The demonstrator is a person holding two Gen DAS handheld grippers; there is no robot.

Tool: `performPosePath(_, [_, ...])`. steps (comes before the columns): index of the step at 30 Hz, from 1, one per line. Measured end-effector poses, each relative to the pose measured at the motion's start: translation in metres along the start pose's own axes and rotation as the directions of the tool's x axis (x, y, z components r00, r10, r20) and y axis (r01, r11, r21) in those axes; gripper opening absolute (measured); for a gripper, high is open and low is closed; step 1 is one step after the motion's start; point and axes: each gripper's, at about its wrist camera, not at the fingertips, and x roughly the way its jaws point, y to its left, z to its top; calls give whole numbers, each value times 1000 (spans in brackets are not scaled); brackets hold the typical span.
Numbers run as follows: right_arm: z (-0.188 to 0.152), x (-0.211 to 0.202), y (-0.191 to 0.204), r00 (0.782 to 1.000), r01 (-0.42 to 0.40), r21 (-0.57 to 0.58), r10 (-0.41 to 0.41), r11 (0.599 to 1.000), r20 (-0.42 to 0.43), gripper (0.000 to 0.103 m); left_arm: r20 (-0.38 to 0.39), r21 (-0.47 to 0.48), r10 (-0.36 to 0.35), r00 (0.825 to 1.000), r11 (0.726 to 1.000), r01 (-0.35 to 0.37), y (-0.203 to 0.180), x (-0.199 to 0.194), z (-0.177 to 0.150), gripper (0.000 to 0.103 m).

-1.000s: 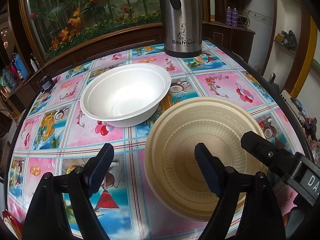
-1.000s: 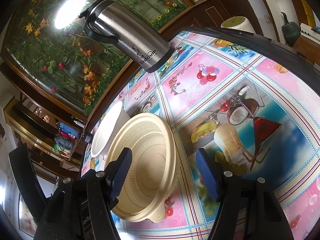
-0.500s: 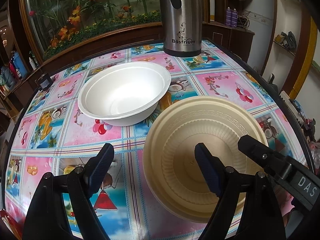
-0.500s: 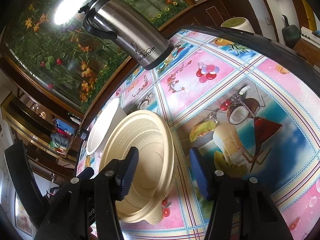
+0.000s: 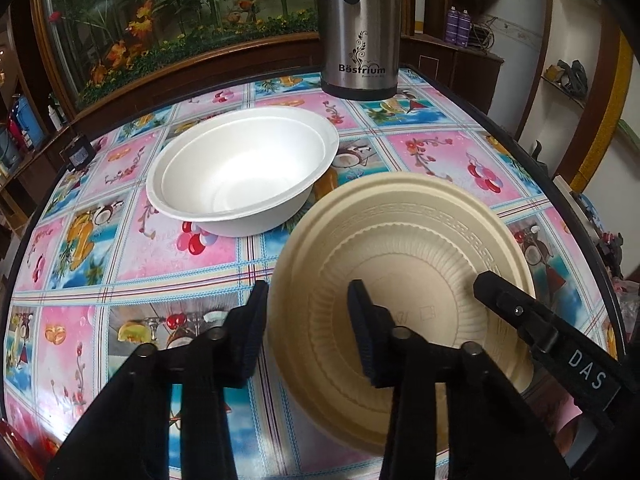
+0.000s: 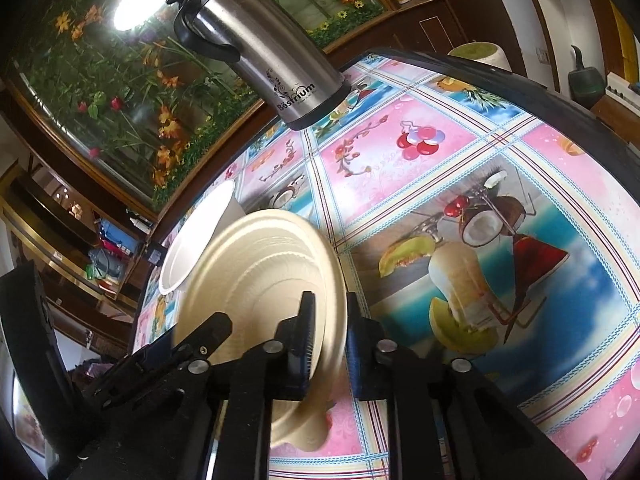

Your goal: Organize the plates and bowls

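Since a second ago you have drawn both sets of jaws in from wide open around the cream plate (image 5: 404, 248), which has stayed on the flowered tablecloth (image 5: 132, 240). Your left gripper (image 5: 308, 336) straddles the plate's near-left rim, one finger outside and one inside the well; its jaws are closing, and a gap still shows on the inner side, so they do not yet pinch it. Your right gripper (image 6: 330, 340) has clamped the plate's (image 6: 260, 276) right rim between its pads, almost fully closed. In the left view its black finger reaches over the far right edge. The white bowl (image 5: 240, 168) sits upright and empty just behind the plate, close to it, apart from both grippers. The steel flask (image 5: 360, 28) stands further back near the table's edge.
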Motion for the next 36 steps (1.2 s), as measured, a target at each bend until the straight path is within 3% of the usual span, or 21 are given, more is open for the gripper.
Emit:
performPosePath(7, [-4,-3,5,1000,0,-20,0,1000,2,10,-20,-20,-4,1000,1000,4,12,-3,-7,17])
performPosePath(16, [-19,-12,20,999,-53,-44,53,998,-14,10,-22,-59,-10,1000,998,8,37,-27,-29,17])
performPosePath(36, [-106,-44,91,975,-216,-108,208,970,-80,9,69,-166,32,997,986,-20,124,-114,-103,17])
